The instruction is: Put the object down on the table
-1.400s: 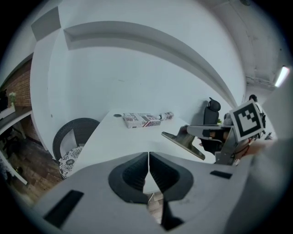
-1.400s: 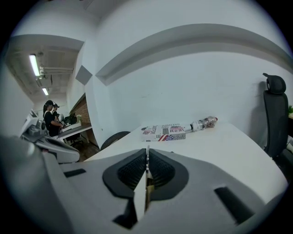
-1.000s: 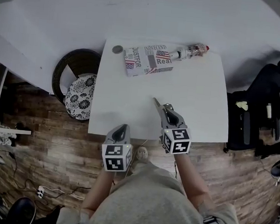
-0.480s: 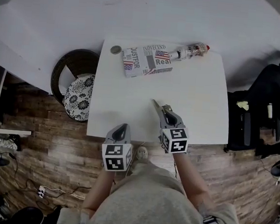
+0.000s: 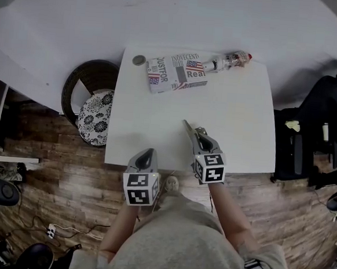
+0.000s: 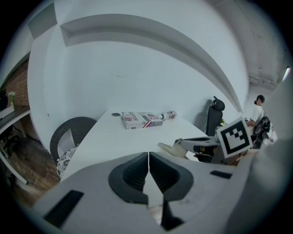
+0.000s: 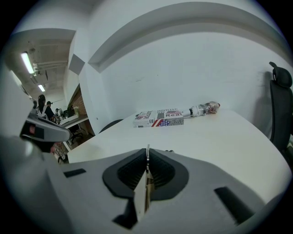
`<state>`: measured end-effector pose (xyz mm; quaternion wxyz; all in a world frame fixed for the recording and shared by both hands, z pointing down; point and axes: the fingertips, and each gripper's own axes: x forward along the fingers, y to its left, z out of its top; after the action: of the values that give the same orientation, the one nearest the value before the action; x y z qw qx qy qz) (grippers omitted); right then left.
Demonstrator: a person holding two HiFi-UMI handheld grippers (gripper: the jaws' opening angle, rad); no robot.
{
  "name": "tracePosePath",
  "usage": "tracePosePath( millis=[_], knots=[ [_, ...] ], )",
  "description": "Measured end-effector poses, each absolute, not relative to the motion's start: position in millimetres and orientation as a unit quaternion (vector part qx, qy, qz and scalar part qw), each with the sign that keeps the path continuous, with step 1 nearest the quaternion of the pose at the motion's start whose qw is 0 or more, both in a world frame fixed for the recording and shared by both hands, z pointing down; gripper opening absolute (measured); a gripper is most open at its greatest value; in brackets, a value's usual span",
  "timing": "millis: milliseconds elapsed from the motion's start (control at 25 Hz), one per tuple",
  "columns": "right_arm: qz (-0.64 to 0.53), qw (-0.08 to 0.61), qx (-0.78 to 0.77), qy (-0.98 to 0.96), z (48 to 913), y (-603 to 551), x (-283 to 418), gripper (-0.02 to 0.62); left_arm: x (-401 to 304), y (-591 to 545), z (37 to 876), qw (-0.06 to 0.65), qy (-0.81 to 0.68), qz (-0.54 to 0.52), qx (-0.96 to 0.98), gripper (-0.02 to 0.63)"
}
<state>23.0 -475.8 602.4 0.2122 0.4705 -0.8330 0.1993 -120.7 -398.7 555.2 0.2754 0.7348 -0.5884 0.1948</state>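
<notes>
Jaws of right gripper (image 5: 197,134) pinch a thin flat piece (image 7: 143,196), possibly card, over table (image 5: 240,107); left gripper (image 5: 148,153) pressed together, empty.

The head view is looking steeply down from above the table (image 5: 233,119); both gripper views are riding low at its near edge, facing across it, all three sharing the printed box (image 5: 176,73) at the far end

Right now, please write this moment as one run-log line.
right hand-held gripper: shut on thin flat card | card over white table | left hand-held gripper: shut, empty
</notes>
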Motion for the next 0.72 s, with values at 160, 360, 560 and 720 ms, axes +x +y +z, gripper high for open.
tracePosePath(
  millis=[160, 360, 560, 720],
  knots=[
    [0.201, 0.218, 0.472, -0.830, 608, -475, 25, 0.020, -121, -398, 555, 0.275, -0.589, 0.196, 0.734, 0.009],
    [0.199, 0.220, 0.473, -0.830, 611, -477, 26, 0.020, -123, -399, 554, 0.276, -0.590, 0.194, 0.733, 0.009],
    [0.195, 0.223, 0.475, -0.829, 612, -482, 30, 0.026, -123, -398, 554, 0.275, -0.591, 0.194, 0.733, 0.009],
    [0.190, 0.228, 0.480, -0.826, 614, -485, 37, 0.038, -125, -395, 554, 0.275, -0.593, 0.194, 0.731, 0.009]
  ],
)
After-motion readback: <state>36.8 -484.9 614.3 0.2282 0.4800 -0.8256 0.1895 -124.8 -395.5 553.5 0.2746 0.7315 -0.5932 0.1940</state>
